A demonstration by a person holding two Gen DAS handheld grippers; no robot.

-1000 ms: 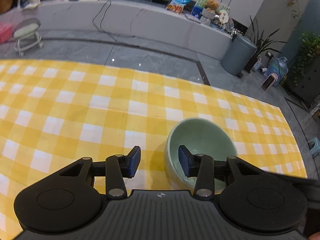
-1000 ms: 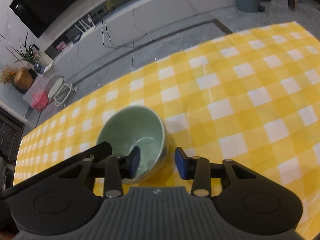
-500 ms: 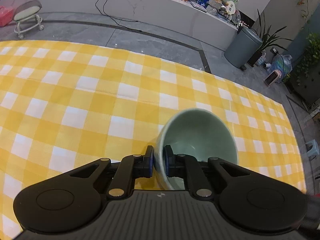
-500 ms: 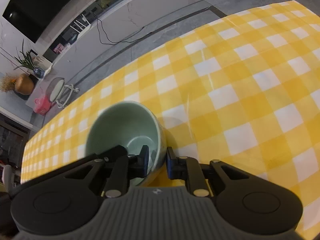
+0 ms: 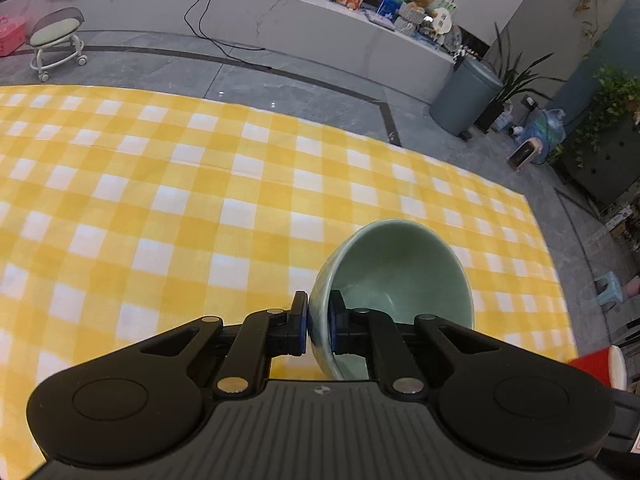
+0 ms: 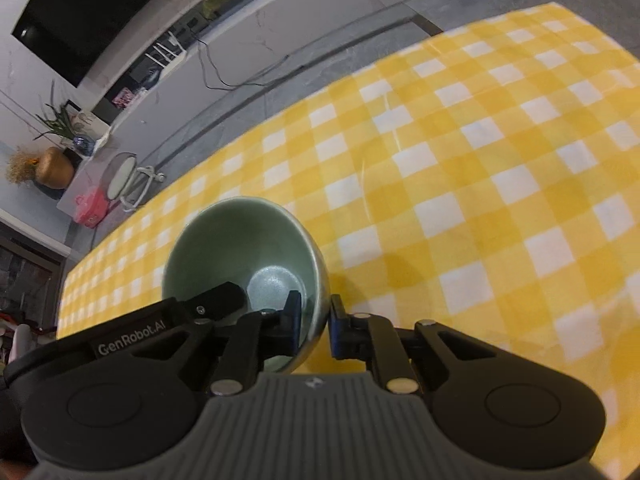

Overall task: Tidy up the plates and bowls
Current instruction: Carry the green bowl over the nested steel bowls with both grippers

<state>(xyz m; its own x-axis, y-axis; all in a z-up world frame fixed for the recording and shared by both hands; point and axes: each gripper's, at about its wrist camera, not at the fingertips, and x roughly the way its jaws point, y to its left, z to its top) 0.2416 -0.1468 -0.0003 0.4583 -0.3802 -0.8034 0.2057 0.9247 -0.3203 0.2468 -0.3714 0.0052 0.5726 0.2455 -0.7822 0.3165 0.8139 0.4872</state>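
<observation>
**Inspector:** Left wrist view first. What do you have?

**Operator:** I see the left hand-held gripper (image 5: 318, 322) clamped on the wall of the green bowl (image 5: 394, 276). One pad sits outside the wall, the other inside, both pressing on the rim at the bowl's left side. I read no gap between pads and ceramic. Its jaws were closing within the last second and have settled on the bowl wall.

**Inspector:** Bowl attitude?

**Operator:** Tilted, its mouth turned partly toward the camera. It appears to be off the surface (image 5: 168, 208), which carries a yellow and white checked cloth, though I cannot see the bowl's underside.

**Inspector:** Right wrist view.

**Operator:** I see the right hand-held gripper (image 6: 314, 320) gripping the same green bowl (image 6: 240, 240) on the opposite wall, one pad inside, one outside. These jaws too were closing just now, with the rim between them. The black body of the left unit, lettered GenRobot.AI, reaches into the bowl from the lower left. A soft shadow lies on the cloth (image 6: 460, 184) just right of the bowl.

**Inspector:** Surroundings?

**Operator:** Beyond the surface, I note a grey tiled floor, a wheeled stool (image 5: 56, 40), a grey bin (image 5: 464, 100) and a long pale ledge with packets and a soft toy. The cloth around the bowl is bare.
</observation>
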